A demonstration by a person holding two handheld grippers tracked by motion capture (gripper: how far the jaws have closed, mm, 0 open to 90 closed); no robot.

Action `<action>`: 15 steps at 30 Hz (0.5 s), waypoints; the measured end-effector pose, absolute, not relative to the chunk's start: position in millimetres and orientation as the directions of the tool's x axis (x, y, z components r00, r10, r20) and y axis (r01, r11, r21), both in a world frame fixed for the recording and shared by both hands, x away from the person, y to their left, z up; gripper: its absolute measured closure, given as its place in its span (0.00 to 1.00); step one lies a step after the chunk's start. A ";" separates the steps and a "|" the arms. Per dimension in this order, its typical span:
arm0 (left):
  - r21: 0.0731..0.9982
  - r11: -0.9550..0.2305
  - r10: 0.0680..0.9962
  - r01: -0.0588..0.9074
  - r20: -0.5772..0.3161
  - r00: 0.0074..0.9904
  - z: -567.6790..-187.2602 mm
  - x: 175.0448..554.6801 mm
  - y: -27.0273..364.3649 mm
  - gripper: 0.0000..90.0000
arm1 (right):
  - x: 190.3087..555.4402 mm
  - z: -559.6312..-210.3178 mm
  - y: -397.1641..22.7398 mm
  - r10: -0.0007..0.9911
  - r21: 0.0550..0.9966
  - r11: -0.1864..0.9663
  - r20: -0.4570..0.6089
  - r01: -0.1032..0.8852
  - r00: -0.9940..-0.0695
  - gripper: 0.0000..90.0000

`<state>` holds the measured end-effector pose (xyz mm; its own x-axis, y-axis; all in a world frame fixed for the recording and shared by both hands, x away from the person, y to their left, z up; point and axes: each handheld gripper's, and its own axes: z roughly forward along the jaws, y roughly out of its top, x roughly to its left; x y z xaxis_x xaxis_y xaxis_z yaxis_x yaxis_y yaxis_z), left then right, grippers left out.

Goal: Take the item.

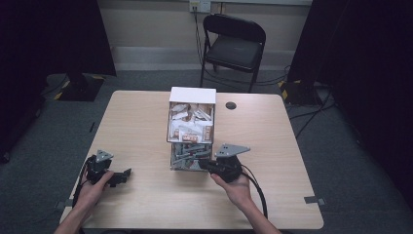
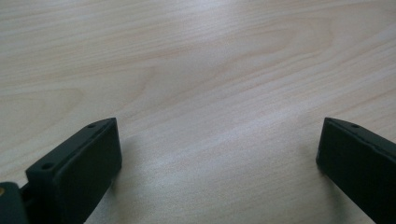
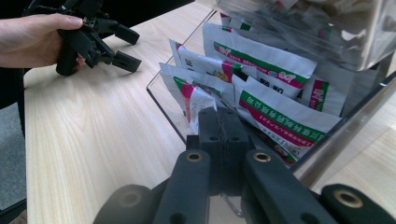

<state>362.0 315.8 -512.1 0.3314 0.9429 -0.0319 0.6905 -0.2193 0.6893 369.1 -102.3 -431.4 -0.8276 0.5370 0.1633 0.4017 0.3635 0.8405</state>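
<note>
A clear two-tier box (image 1: 192,127) with a white top stands mid-table, filled with sachets. In the right gripper view, my right gripper (image 3: 219,114) is at the open lower tier with its jaws pressed together. The corner of a white sachet with a green and red stripe (image 3: 189,98) runs in between them. More sachets (image 3: 275,116) lean behind it. Seen from above, the right gripper (image 1: 203,165) touches the box's lower front. My left gripper (image 1: 122,176) rests low on the table at the left, jaws wide apart with bare wood between them (image 2: 219,154). It also shows far off (image 3: 128,46).
A wooden table (image 1: 146,122) with a round cable hole (image 1: 231,105) behind the box. A black folding chair (image 1: 234,46) stands beyond the far edge. Cables trail from both grippers toward the near edge.
</note>
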 end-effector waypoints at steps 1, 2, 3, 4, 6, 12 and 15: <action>0.689 -0.220 0.943 0.691 -0.032 0.332 -512.1 362.0 315.8 0.00 | 369.1 -430.9 -102.9 0.537 0.841 0.363 0.163 0.401 -0.828 1.00; 0.689 -0.219 0.943 0.690 -0.032 0.331 -512.2 362.0 315.7 0.00 | 369.0 -430.4 -103.5 0.538 0.843 0.362 0.161 0.399 -0.828 1.00; 0.689 -0.219 0.943 0.690 -0.032 0.332 -512.1 362.0 315.8 0.00 | 368.9 -430.0 -103.9 0.537 0.843 0.360 0.162 0.399 -0.828 1.00; 0.689 -0.219 0.943 0.690 -0.032 0.332 -512.1 362.0 315.8 0.00 | 368.7 -429.5 -104.3 0.538 0.843 0.360 0.162 0.399 -0.827 1.00; 0.689 -0.219 0.943 0.690 -0.032 0.332 -512.2 362.0 315.8 0.00 | 367.9 -428.4 -104.9 0.538 0.844 0.359 0.160 0.397 -0.828 1.00; 0.689 -0.220 0.943 0.690 -0.032 0.332 -512.1 362.0 315.8 0.00 | 366.4 -424.8 -106.5 0.543 0.846 0.368 0.142 0.386 -0.828 1.00; 0.690 -0.219 0.943 0.690 -0.033 0.331 -512.1 362.0 315.7 0.00 | 366.4 -424.6 -107.5 0.540 0.847 0.360 0.152 0.390 -0.828 1.00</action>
